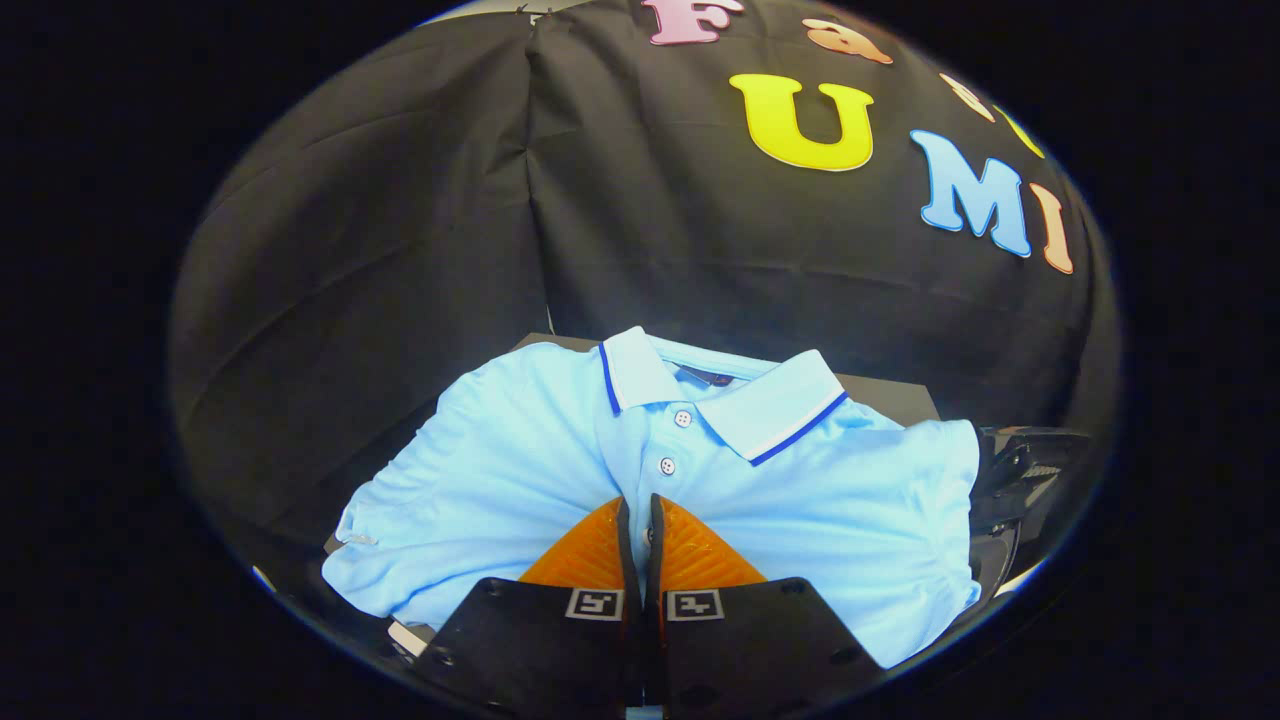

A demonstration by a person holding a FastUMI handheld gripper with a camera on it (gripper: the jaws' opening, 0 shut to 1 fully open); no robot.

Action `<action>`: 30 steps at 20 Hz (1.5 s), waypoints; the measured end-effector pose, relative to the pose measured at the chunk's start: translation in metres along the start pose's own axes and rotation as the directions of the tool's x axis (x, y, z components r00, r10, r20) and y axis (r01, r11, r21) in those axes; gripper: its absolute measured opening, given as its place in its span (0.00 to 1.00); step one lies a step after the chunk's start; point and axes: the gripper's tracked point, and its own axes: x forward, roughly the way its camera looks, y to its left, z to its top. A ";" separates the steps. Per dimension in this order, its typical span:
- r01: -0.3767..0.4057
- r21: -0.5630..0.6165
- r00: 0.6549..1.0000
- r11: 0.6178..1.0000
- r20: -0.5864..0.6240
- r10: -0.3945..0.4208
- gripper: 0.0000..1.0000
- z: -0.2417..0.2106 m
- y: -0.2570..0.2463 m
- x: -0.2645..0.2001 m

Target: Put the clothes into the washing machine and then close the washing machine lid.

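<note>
A light blue polo shirt (pixel 520 480) with a white collar edged in dark blue lies spread, collar away from me, on a dark flat surface (pixel 890 395). My gripper (pixel 640 505) is down on the shirt's button placket, just below the second button. Its fingers (pixel 590 550) are pressed together with only a thin slit between them. Cloth is pinched in that slit, and folds in the fabric run in toward the tips. The shirt's lower part is hidden under the gripper body.
A black plastic object (pixel 1030 480) with a curved edge sits right beside the shirt's right sleeve. The black booth cloth hangs close behind the shirt and along its left side.
</note>
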 end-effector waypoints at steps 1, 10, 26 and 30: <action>-0.008 0.000 1.000 1.000 0.020 0.008 0.02 0.002 -0.001 -0.003; -0.099 0.025 0.974 0.995 0.208 0.092 0.02 0.036 -0.013 -0.058; -0.115 0.044 0.938 0.992 0.334 0.094 0.02 0.068 -0.099 -0.135; -0.097 0.043 0.930 0.994 0.360 0.075 0.02 0.071 -0.128 -0.152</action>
